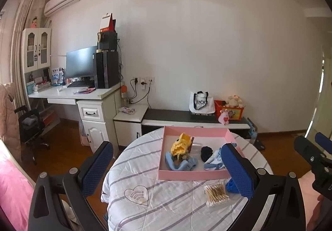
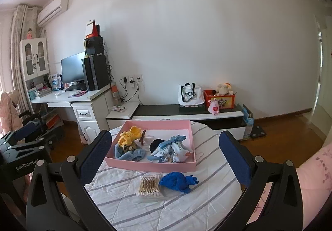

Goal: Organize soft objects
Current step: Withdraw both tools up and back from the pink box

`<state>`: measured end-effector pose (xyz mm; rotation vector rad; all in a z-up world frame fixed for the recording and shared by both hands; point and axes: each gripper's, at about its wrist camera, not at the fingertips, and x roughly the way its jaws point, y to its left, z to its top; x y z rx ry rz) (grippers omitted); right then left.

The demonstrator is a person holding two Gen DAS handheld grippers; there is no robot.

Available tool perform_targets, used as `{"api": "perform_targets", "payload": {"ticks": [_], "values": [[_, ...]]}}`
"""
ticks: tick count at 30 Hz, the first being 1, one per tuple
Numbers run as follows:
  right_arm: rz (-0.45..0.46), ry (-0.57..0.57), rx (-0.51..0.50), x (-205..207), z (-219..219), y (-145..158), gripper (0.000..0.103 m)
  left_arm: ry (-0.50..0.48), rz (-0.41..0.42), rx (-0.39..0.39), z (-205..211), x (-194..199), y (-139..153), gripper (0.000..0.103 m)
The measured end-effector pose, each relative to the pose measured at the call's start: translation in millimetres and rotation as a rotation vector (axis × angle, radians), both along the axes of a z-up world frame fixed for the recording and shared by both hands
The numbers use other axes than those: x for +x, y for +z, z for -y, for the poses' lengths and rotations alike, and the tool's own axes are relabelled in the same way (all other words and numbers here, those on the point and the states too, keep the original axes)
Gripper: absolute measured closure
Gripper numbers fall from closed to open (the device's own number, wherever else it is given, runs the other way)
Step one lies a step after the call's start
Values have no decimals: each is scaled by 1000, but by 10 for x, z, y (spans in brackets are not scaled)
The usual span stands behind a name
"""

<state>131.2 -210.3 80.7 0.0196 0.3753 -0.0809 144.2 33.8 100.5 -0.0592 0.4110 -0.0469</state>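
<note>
A pink tray (image 1: 186,175) (image 2: 149,165) sits on a round table with a striped white cover (image 1: 166,199) (image 2: 186,199). In the tray lie a yellow knit piece (image 1: 180,144) (image 2: 127,137), a light blue cloth (image 1: 180,165) (image 2: 130,154), a dark ball (image 1: 206,151) and a white-blue printed pouch (image 2: 174,150) (image 1: 214,160). A dark blue cloth (image 2: 178,181) (image 1: 231,186) lies on the table in front of the tray. My left gripper (image 1: 167,170) and right gripper (image 2: 164,160) are both open and empty, held above the table's near side.
A pack of cotton swabs (image 2: 149,188) (image 1: 216,192) lies beside the dark blue cloth. Behind the table stand a low cabinet (image 2: 186,112) with a bag and toy box, and a desk (image 1: 72,94) with a monitor at left. Wooden floor surrounds the table.
</note>
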Motion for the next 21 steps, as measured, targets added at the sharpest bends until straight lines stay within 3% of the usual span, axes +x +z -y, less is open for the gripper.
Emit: {"api": "perform_targets", "payload": {"ticks": [21], "values": [[-2,19,-15,-3,-150,-62,0,-5,-13,10,25,9,-56,0]]}}
